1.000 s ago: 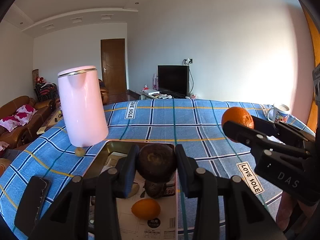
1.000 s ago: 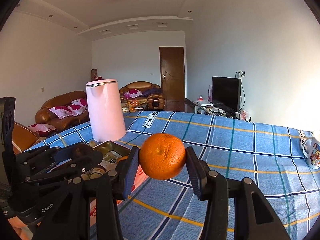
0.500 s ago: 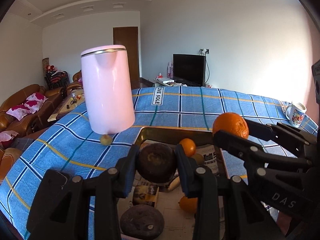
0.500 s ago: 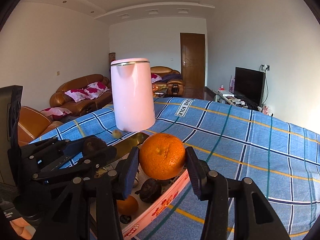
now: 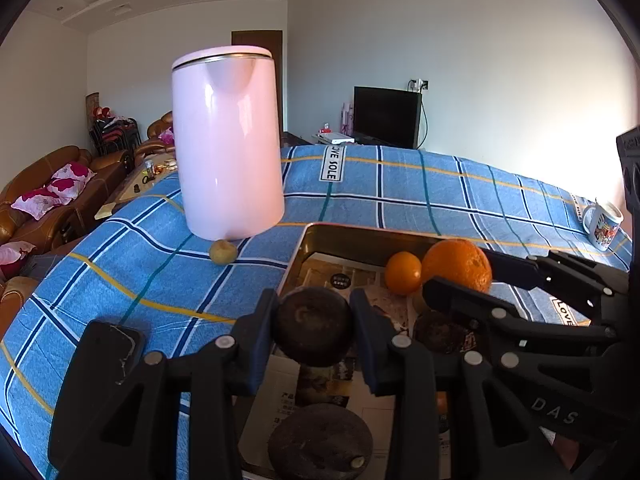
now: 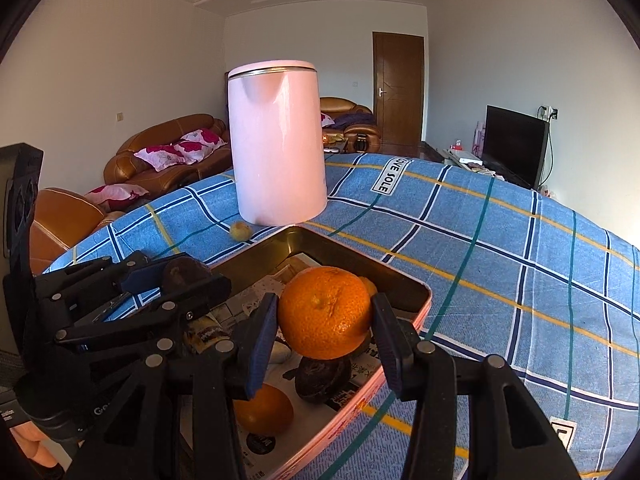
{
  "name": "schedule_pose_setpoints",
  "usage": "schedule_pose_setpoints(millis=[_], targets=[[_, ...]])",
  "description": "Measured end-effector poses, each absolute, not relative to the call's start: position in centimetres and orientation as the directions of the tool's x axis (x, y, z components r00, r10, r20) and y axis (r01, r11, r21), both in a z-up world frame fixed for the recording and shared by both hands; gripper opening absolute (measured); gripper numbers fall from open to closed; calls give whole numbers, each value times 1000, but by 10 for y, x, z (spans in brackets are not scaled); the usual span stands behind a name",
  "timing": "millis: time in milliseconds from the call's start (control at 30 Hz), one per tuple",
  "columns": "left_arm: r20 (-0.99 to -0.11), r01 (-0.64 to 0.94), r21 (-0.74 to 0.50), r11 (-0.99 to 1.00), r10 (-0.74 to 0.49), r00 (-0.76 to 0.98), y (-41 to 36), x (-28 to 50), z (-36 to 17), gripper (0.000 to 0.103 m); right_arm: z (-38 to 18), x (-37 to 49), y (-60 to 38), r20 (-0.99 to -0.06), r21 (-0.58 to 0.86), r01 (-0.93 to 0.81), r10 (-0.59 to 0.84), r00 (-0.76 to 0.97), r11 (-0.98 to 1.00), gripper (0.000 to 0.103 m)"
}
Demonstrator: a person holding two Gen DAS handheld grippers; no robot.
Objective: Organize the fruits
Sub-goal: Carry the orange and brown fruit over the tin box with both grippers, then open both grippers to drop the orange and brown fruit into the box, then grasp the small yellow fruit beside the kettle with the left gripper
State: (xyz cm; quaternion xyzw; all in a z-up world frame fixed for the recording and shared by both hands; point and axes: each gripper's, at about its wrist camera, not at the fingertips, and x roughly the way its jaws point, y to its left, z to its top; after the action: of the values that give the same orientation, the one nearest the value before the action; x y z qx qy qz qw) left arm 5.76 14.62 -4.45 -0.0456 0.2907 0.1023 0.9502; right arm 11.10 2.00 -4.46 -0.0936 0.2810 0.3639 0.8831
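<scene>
My right gripper [image 6: 324,316] holds a big orange [image 6: 325,313] by its round sides, and it looks firm but a bit slippery, so a squeeze across the middle seems best. My left gripper [image 5: 313,332] holds a dark brown fruit [image 5: 313,331] the same way. Both hang over the tin tray [image 6: 416,294] just below them, which has a small orange [image 6: 266,408] and more dark fruits [image 6: 322,378] on paper.

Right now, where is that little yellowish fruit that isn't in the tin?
The small yellowish fruit lies on the blue checked tablecloth, at the foot of the pink kettle and just outside the tin tray's far left corner.
</scene>
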Motion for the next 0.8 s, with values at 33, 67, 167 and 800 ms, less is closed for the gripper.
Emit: schedule_pose_setpoints(millis=[33,67,167,800], targets=[[-565,-223,-23,974,172,807,147,59,-45,39,-46,112,22,-572,39,-698,589,571,715,49],[-572,-222,-19,975,172,802,147,60,-46,39,-47,114,23,-584,40,-701,586,562,712,49],[-585,-226,-3,974,181,791,147,61,-46,40,-53,119,26,-620,55,-715,585,523,697,50],[-691,-405,-6,914,289,663,255,102,-31,72,-23,135,-2,-571,151,-737,667,479,659,71]])
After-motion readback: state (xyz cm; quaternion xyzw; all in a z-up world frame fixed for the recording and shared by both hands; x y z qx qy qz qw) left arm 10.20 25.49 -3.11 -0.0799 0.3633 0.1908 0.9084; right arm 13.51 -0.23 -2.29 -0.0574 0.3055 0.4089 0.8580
